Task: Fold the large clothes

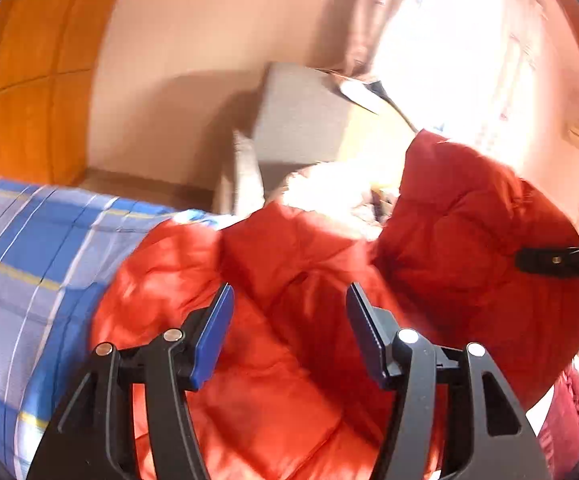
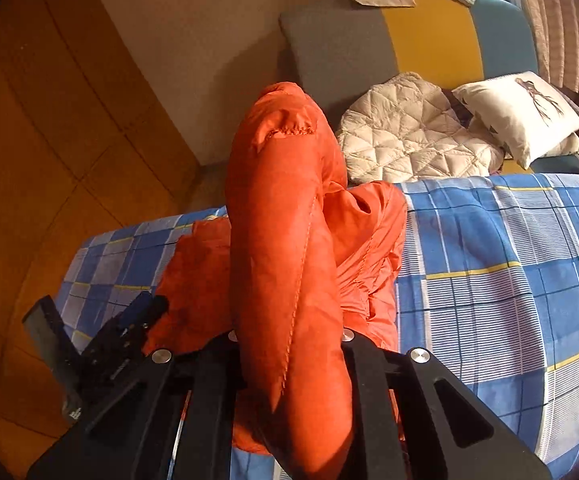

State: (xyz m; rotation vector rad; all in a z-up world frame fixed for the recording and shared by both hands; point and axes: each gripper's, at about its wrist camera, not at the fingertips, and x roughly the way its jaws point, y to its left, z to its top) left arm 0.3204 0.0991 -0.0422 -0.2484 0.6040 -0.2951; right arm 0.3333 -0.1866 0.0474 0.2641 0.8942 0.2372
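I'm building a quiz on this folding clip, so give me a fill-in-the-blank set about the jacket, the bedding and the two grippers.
1. The puffy quilted jacket being folded is ____ in colour.
2. It lies on a checked bedsheet that is mostly ____ with white and yellow lines.
3. The ____ gripper is clamped on a raised fold of the jacket.
4. The left gripper hovers above the jacket with its blue pads ____.

Missing words: orange; blue; right; apart

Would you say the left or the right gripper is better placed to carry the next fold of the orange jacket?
Right, probably. The right gripper is already clamped on a raised part of the orange jacket, above the checked bedsheet. The left gripper stands open over the jacket, holding nothing.
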